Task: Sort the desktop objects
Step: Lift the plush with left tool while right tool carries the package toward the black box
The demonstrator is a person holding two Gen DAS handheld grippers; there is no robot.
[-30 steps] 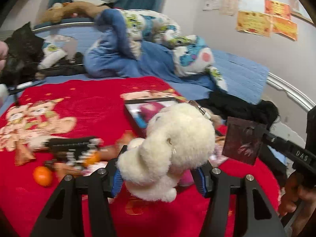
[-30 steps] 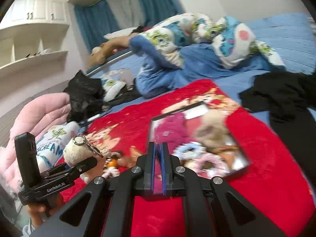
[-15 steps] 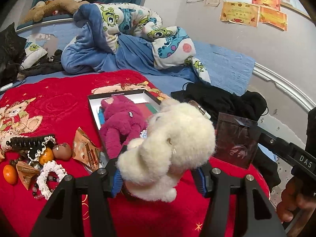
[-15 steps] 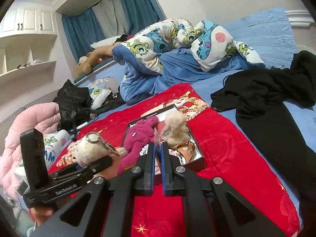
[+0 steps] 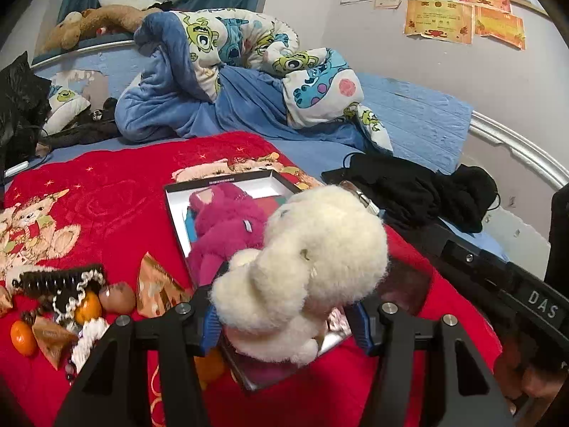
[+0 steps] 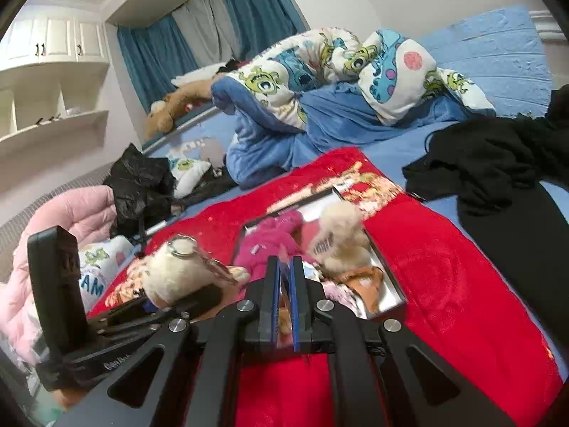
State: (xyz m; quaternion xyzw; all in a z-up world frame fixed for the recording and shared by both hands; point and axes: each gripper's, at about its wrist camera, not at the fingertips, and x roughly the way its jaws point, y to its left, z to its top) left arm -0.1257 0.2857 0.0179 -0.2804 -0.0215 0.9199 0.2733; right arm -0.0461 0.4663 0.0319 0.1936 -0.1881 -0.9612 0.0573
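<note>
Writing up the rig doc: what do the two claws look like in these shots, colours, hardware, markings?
Both are matte black, angular, with open triangular cut-outs in the arms and silver round screw heads. The left claw has blue ribbed pads. The right claw has thin blue-edged fingers and white "DAS" lettering on its body. The left body carries a partly hidden white logo. No cables or sleeves visible.

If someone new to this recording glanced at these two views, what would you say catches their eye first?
First, the fluffy cream plush toy gripped in the left tool, filling the centre of the left wrist view. Just behind it, a magenta plush lies in a shallow open box on the red blanket. Behind that, a crumpled monster-print quilt is heaped on the blue bed.
</note>
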